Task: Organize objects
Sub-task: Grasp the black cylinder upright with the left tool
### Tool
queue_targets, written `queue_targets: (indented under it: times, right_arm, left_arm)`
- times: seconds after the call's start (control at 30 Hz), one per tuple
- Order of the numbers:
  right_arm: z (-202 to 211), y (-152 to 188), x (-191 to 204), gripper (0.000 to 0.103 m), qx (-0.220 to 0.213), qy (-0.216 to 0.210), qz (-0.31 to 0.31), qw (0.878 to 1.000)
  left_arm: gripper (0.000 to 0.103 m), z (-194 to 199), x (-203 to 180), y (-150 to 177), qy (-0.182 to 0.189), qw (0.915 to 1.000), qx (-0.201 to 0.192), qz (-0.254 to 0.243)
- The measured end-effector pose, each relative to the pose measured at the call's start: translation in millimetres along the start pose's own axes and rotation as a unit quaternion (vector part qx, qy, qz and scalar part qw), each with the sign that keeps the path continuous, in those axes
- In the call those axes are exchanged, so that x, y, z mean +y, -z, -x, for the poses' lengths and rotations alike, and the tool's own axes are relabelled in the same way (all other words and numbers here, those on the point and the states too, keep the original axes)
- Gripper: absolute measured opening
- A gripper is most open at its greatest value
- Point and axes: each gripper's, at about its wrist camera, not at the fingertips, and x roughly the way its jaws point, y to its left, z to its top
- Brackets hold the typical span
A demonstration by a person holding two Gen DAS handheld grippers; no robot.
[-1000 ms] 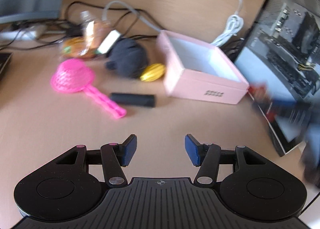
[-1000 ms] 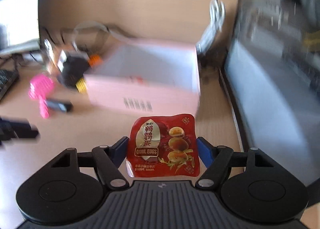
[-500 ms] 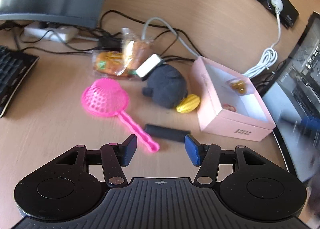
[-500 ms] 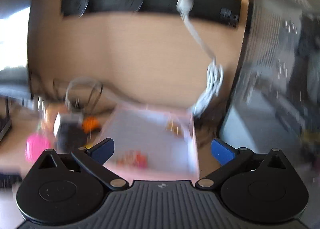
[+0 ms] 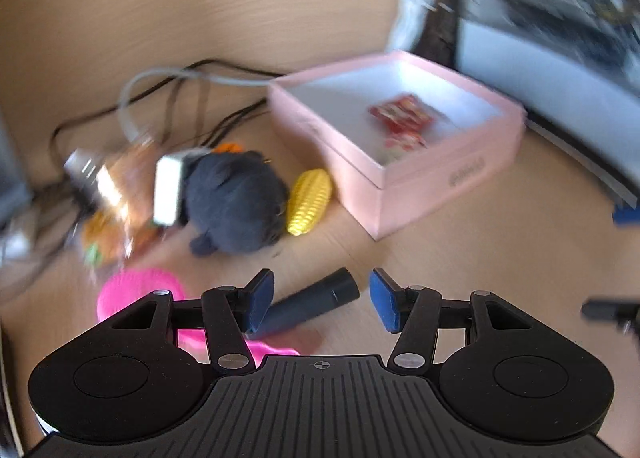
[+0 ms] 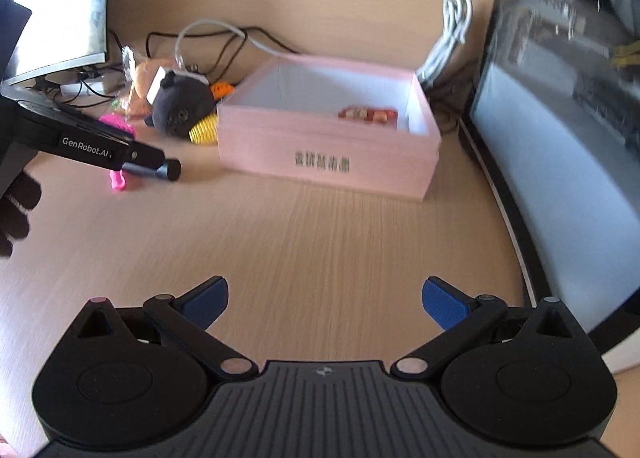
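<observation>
A pink box (image 5: pixel 404 182) stands on the wooden desk with a red quail-egg packet (image 5: pixel 402 120) inside; both also show in the right wrist view, the box (image 6: pixel 324 162) and the packet (image 6: pixel 368 114). My left gripper (image 5: pixel 318 300) is open, low over a black cylinder (image 5: pixel 310 304) that lies between its fingers, untouched. A pink strainer (image 5: pixel 136 292), a dark plush toy (image 5: pixel 234 202) and a yellow corn toy (image 5: pixel 309 202) lie left of the box. My right gripper (image 6: pixel 324 300) is open and empty, well back from the box.
A clear snack bag (image 5: pixel 108 202) and tangled cables (image 5: pixel 176 98) lie behind the plush. A dark screen (image 6: pixel 560 130) stands right of the box. A white coiled cable (image 6: pixel 452 30) hangs behind it. The left gripper's body (image 6: pixel 84 142) shows at the right wrist view's left.
My right gripper let go of the quail-egg packet, which now lies in the box, and pulled back open. My left gripper dropped toward the black cylinder, which now lies between its fingers.
</observation>
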Motion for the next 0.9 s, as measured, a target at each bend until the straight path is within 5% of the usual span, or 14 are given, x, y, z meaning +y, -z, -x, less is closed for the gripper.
queue_targets:
  times: [0.23,0.5,0.73,0.9]
  right_arm:
    - [-11.0,9.3,-10.6,0.103,0.029,-0.020,-0.018,0.999]
    - [-23.2,14.0,-13.7,0.103,0.045,-0.023,-0.037,0.998]
    - [-23.3,16.9,-11.0,0.103,0.033,-0.011,-0.045,0.998]
    - [-26.1,12.3,-9.5,0.103,0.042,0.000,-0.057,0.997]
  left_arm:
    - [0.058,-13.0,14.2,4.0,0.023,0.9972,0.044,-0.056]
    - [0.037,-29.6,19.5,-0.9,0.009,0.9988,0.047,0.004]
    - [0.035,-29.6,16.8,1.0,-0.042,0.9943,0.041,0.089]
    - [0.026,-22.8,10.7,8.8,-0.068,0.9920,0.027,0.103]
